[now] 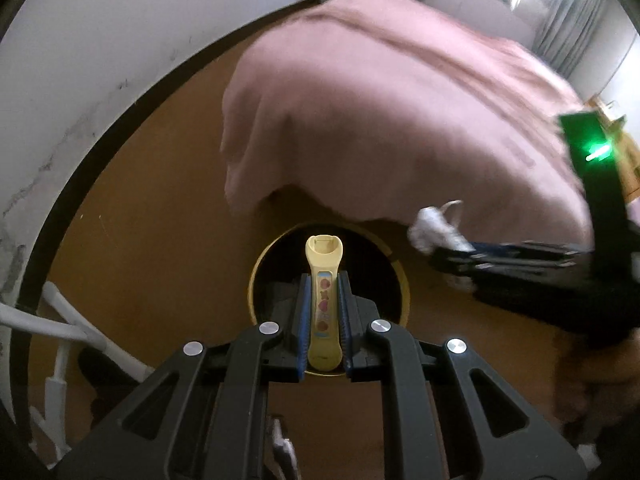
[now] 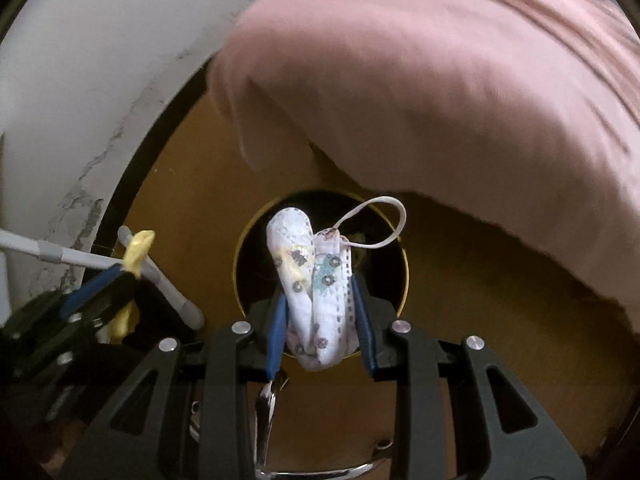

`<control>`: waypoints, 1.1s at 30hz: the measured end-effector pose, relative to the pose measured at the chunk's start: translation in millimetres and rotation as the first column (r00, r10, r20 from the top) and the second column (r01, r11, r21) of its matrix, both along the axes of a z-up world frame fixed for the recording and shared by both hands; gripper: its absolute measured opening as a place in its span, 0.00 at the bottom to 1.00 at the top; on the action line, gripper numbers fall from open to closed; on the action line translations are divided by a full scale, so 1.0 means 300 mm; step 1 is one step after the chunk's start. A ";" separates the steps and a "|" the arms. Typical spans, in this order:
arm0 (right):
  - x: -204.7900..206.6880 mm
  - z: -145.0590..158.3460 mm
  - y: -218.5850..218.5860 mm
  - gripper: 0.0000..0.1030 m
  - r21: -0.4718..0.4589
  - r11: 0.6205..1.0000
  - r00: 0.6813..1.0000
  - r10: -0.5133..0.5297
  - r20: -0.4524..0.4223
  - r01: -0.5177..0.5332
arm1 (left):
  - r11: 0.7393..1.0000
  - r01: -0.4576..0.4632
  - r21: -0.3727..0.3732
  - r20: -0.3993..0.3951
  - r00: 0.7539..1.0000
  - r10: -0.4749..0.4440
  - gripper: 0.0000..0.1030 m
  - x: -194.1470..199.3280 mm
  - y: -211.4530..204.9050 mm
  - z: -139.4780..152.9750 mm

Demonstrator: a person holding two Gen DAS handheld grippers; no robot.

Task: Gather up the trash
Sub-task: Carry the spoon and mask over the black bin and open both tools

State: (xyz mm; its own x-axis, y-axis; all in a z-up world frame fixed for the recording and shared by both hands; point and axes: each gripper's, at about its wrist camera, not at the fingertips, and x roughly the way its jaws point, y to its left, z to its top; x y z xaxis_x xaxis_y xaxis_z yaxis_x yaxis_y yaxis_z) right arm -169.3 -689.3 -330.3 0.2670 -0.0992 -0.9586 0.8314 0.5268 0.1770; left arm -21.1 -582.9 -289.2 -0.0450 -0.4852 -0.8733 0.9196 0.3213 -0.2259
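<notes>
With the left tool point(image 1: 325, 312) clamped on a yellow wrapper point(image 1: 324, 304) and the right tool point(image 2: 322, 312) pinching a face mask point(image 2: 312, 288) above the bin point(image 1: 404, 292), the mask's ear loop point(image 2: 380, 220) risked snagging a finger.

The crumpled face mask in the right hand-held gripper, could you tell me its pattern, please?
The face mask is white with small grey, teal and yellow prints, clearest in the right wrist view.

Layout. The bin point(image 1: 256, 280) stands on the floor point(image 1: 160, 200), just before the overhanging edge of the blanket point(image 1: 380, 100). The left gripper point(image 1: 324, 308), over the bin's mouth, has a tube point(image 1: 324, 280) between its fingers. To its right, the right gripper point(image 2: 320, 304) has a mask point(image 2: 312, 280) over the same mouth. The wall point(image 1: 80, 60) lies left; a rack point(image 1: 60, 320) stands before it.
</notes>
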 end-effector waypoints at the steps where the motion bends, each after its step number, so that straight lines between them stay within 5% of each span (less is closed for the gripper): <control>1: -0.001 -0.023 -0.004 0.30 0.006 1.000 1.000 -0.002 -0.018 0.002 | 1.000 -0.008 0.020 -0.017 1.000 0.009 0.12 0.007 -0.013 -0.046; 7: -0.005 -0.104 0.006 0.30 0.026 1.000 0.998 -0.004 -0.070 0.006 | 0.999 -0.009 0.039 -0.059 0.998 0.012 0.12 0.037 -0.037 -0.101; 19: -0.009 -0.100 0.014 0.30 0.016 1.000 0.998 -0.004 -0.065 0.005 | 0.998 0.058 0.036 -0.088 0.995 -0.054 0.13 -0.015 -0.059 -0.105; 21: -0.009 -0.099 0.015 0.30 0.014 1.000 0.998 -0.003 -0.064 0.004 | 0.997 0.059 0.042 -0.087 0.995 -0.055 0.23 -0.014 -0.054 -0.105; 23: -0.007 -0.093 0.016 0.30 0.015 1.000 0.998 0.000 -0.060 0.001 | 0.998 0.050 0.039 -0.088 0.995 -0.047 0.46 -0.011 -0.050 -0.103; 33: -0.022 -0.064 0.022 0.31 0.013 1.000 0.999 0.009 -0.035 -0.009 | 1.000 0.004 0.014 -0.111 0.994 -0.003 0.55 0.015 -0.012 -0.085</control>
